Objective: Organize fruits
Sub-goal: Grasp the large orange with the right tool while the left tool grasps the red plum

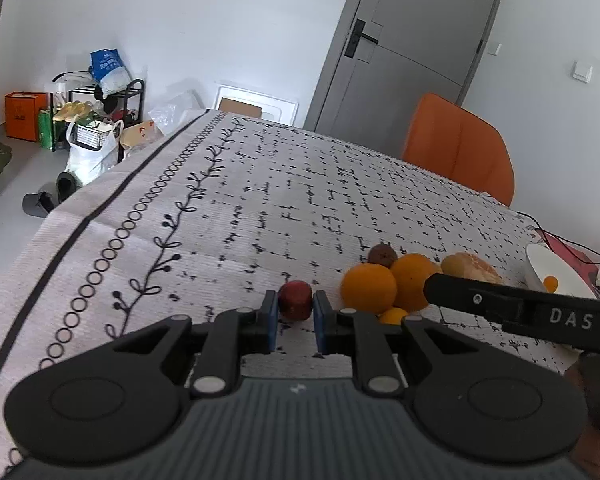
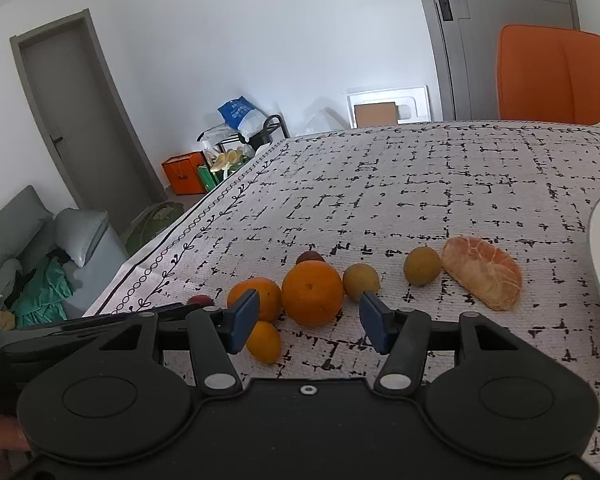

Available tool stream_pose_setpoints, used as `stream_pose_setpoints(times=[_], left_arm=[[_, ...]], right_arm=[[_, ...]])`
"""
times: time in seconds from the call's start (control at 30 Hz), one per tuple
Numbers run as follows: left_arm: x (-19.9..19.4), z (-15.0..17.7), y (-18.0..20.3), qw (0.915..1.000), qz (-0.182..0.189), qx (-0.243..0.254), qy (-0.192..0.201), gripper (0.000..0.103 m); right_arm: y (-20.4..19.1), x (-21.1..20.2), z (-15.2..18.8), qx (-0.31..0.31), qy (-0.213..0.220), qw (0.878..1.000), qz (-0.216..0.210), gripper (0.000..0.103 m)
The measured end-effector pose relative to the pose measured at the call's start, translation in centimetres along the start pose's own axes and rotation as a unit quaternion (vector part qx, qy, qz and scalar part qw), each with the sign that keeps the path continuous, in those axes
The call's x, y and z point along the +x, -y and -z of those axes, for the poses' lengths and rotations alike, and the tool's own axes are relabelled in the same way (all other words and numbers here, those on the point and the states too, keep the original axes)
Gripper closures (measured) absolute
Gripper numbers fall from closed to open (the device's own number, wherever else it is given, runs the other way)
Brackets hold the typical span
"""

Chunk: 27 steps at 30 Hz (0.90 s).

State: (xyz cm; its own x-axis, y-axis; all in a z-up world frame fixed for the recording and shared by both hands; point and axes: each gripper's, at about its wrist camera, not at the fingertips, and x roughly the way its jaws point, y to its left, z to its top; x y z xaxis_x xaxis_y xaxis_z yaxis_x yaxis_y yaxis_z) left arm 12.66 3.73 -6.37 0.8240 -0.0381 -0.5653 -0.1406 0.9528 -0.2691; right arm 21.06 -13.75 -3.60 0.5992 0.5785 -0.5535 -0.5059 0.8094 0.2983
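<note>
Left tongs (image 1: 295, 312) pinch a half-hidden red fruit (image 1: 295, 300); right tongs (image 2: 308, 320) gape empty.

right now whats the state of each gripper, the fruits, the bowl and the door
left gripper: closed around the small red fruit
right gripper: open, holding nothing
large orange: whole, unpeeled, on the tablecloth
peeled citrus: skin off, lying loose
white bowl: one small orange fruit inside
grey door: closed

Only text I can read: white letters "DAS" on the black body of the right tool (image 1: 434, 286), seen from the left wrist camera. Print on the blue bag (image 1: 107, 65) and orange box (image 1: 24, 116) by the wall is too small to read.
</note>
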Motion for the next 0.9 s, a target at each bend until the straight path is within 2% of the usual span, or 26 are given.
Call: stream_pose_setpoints(times=[0.33, 0.37, 0.4, 0.43, 0.7, 0.83, 0.9], left_arm=[[-0.7, -0.4, -0.7, 0.9999, -0.002, -0.007, 0.009, 0.086], [-0.8, -0.3, -0.8, 0.9999, -0.002, -0.008, 0.009, 0.086], [-0.9, -0.3, -0.8, 0.9999, -0.001, -0.008, 0.009, 0.086], [-1.0, -0.2, -0.8, 0.9999, 0.000, -0.008, 0.010, 0.086], [-1.6, -0.3, 0.0, 0.9999, 0.002, 0.000, 0.015, 0.086], [-1.5, -0.4, 0.4, 0.9997, -0.009, 0.008, 0.021, 0.086], [-1.3, -0.5, 0.4, 0.9994, -0.023, 0.008, 0.024, 0.080]], right_arm=[[-0.1, 2.0, -0.2, 0.006, -0.011, 1.000, 0.013, 0.048], [-0.1, 2.1, -0.2, 0.009, -0.009, 1.000, 0.011, 0.050], [0.0, 2.2, -0.3, 0.010, -0.009, 1.000, 0.009, 0.063], [0.1, 2.2, -0.3, 0.009, -0.012, 1.000, 0.010, 0.066], [0.6, 0.8, -0.1, 0.019, -0.004, 1.000, 0.002, 0.067], [1.1, -0.4, -0.1, 0.026, 0.008, 1.000, 0.004, 0.067], [1.3, -0.9, 0.1, 0.029, 0.012, 1.000, 0.004, 0.067]])
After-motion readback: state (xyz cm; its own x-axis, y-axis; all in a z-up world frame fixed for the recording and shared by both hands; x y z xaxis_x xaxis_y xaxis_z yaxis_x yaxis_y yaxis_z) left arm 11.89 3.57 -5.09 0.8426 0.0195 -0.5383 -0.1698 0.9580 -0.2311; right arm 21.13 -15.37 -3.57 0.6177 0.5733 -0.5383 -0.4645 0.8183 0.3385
